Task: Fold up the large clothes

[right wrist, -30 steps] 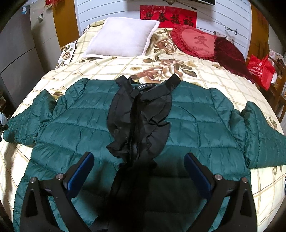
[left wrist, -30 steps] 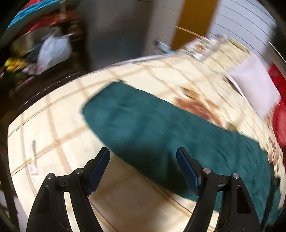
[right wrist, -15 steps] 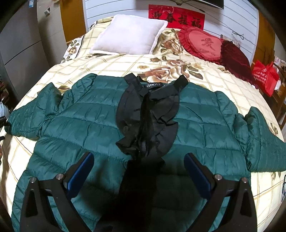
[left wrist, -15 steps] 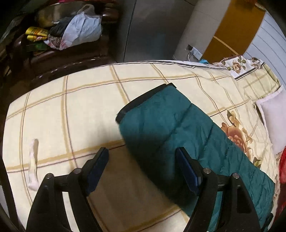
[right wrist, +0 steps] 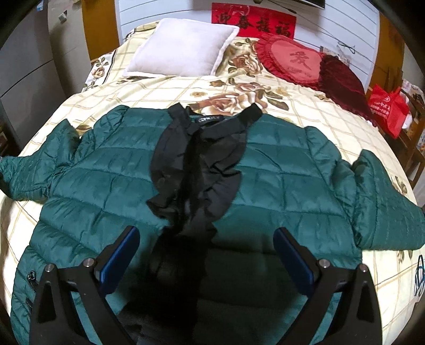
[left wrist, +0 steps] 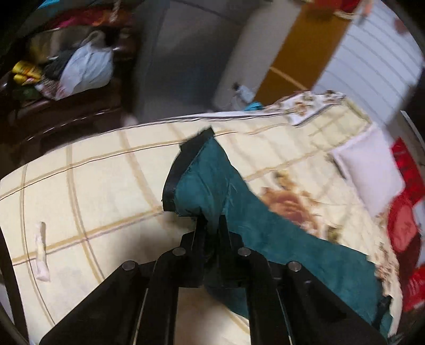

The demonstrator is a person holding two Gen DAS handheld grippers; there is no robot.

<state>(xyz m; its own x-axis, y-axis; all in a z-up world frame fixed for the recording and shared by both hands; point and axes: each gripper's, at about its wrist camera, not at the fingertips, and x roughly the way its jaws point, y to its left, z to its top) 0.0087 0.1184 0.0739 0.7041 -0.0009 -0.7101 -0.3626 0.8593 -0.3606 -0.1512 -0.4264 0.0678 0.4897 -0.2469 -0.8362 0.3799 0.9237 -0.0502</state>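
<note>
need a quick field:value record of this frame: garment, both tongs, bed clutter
garment: green puffer jacket, spread front-up on bed, black lining showing at open front
left tongs: shut on left sleeve near its black cuff
right tongs: open, hovering above jacket's lower front, holding nothing
right sleeve: lying out flat, untouched
bed clutter: white pillow, red heart cushion
fold progress: no fold visible yet

I am working in a home bedroom: I am looking across a bed (right wrist: pixel 170 87) with a cream floral quilt, a white pillow (right wrist: pixel 183 50) and red heart-shaped cushions (right wrist: pixel 292 62) at its head. A red banner (right wrist: pixel 253 22) is hanging on the wall, and bags (left wrist: pixel 87 66) are sitting piled on dark furniture beside the bed.
</note>
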